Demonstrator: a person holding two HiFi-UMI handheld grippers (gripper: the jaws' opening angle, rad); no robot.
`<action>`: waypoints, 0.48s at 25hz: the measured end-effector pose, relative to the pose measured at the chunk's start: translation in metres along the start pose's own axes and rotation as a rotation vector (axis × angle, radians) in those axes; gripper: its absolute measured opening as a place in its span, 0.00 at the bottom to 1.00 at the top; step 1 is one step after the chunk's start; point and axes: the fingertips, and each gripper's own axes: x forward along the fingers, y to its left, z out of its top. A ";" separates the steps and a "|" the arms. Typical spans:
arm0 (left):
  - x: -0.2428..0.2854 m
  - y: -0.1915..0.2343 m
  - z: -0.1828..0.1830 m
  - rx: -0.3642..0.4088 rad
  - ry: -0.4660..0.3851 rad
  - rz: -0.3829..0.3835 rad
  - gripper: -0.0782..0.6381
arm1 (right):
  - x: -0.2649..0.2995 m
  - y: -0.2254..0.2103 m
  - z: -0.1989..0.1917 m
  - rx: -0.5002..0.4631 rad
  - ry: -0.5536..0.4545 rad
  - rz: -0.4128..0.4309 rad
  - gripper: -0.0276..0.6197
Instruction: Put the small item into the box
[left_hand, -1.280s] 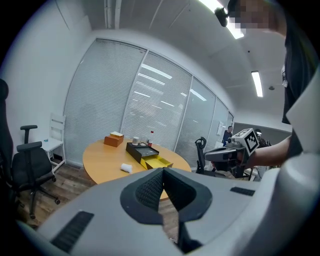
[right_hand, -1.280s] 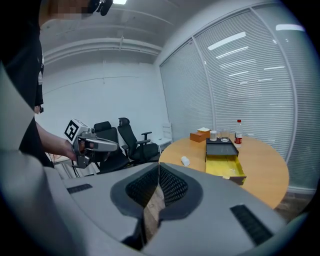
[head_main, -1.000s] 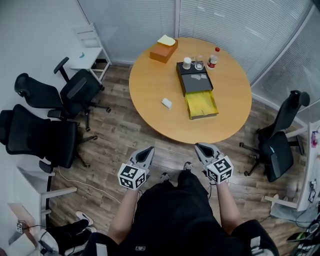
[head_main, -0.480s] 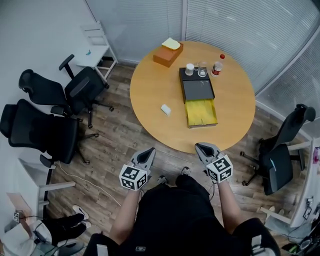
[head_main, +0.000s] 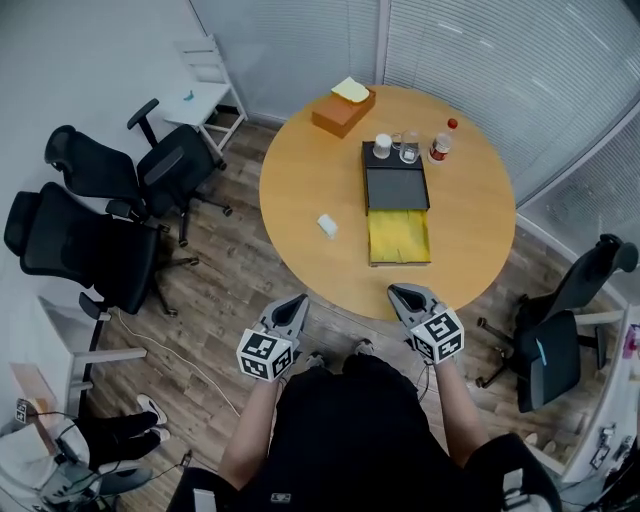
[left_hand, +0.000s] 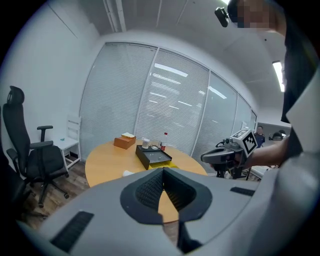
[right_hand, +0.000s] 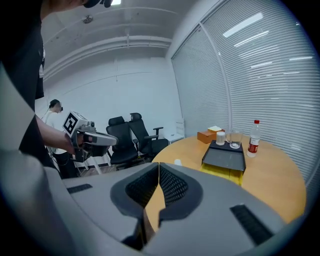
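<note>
The wooden floor (head_main: 240, 290) between the lower middle of the frame and the near edge of the round table (head_main: 300, 180) is free. The table's left half is open except for the small white item (head_main: 327, 225) and an orange box (head_main: 342, 110) at the top. The black and yellow box (head_main: 397, 190) fills the centre right, with a cup (head_main: 382, 146), a glass (head_main: 409, 148) and a bottle (head_main: 440, 143) crowded at its upper end.

Bottle (head_main: 440, 143) nr glass (head_main: 409, 150); chairs (head_main: 85, 250) by tbl (head_main: 300, 190).

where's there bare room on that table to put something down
Bare: the table left of the black tray, between brown box and small white item; also the right side beside the yellow box. Crowded: behind the tray, where cup, glass and bottle stand.
</note>
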 end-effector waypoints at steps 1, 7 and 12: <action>0.003 -0.001 0.000 -0.002 0.000 0.007 0.12 | 0.000 -0.003 0.000 -0.003 0.000 0.006 0.05; 0.018 -0.012 0.001 -0.014 -0.004 0.035 0.12 | -0.008 -0.022 -0.007 -0.008 0.012 0.031 0.05; 0.031 -0.022 0.002 -0.013 -0.010 0.044 0.12 | -0.016 -0.038 -0.015 -0.003 0.019 0.034 0.05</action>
